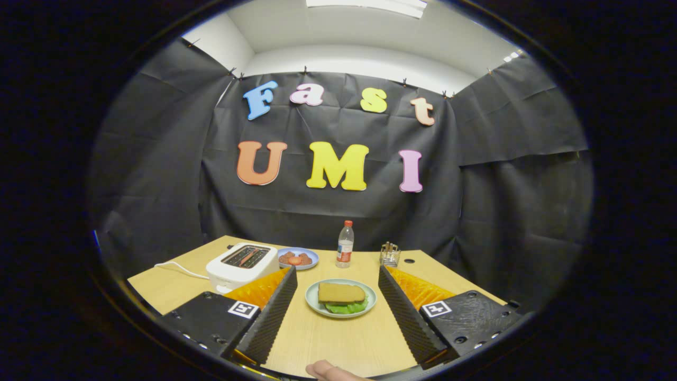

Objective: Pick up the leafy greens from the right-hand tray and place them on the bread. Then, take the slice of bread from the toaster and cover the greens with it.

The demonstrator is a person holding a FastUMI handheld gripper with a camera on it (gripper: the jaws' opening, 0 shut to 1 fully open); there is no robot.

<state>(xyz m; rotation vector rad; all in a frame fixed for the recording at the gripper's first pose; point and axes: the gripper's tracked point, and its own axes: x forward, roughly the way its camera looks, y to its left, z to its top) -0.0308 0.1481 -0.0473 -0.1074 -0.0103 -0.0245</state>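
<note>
A pale green plate sits on the wooden table just ahead of my fingers, between their tips. On it lies a slice of bread with leafy greens showing under its near edge. The white toaster stands to the left, beyond the left finger; what sits in its slots is too dark to make out. My gripper is open, wide apart, with nothing between its fingers, held back from the plate.
A blue plate with reddish slices stands behind the toaster's right side. A clear bottle with a red cap stands at the back, and a small wire holder to its right. The toaster's white cord trails left. A fingertip shows near me.
</note>
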